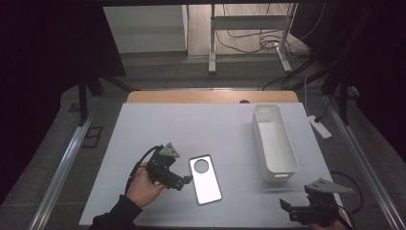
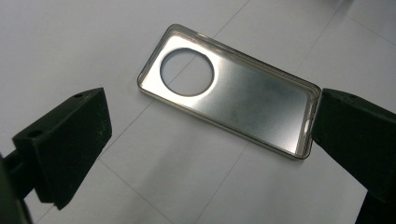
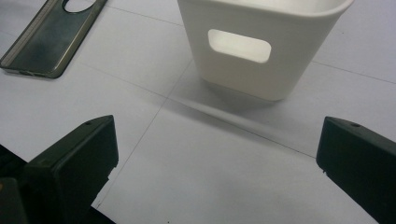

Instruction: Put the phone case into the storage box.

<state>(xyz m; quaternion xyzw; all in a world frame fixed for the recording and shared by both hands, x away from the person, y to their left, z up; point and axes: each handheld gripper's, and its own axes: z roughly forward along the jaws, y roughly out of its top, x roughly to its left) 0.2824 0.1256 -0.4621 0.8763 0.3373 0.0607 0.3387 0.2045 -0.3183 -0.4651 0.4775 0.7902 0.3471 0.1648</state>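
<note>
While both tongs gape empty, the left tongs should pinch the thin, light, flexible phone case by its near long rim.

A pale worktop fills the frame's centre. Dark curtains flank both sides. Cables lie on the floor at upper centre.

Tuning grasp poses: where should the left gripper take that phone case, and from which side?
Take the phone case by its raised rim on a long edge, the left gripper coming from its own side. It lies flat, open side up, so only the thin rim offers the open jaws a hold.
</note>
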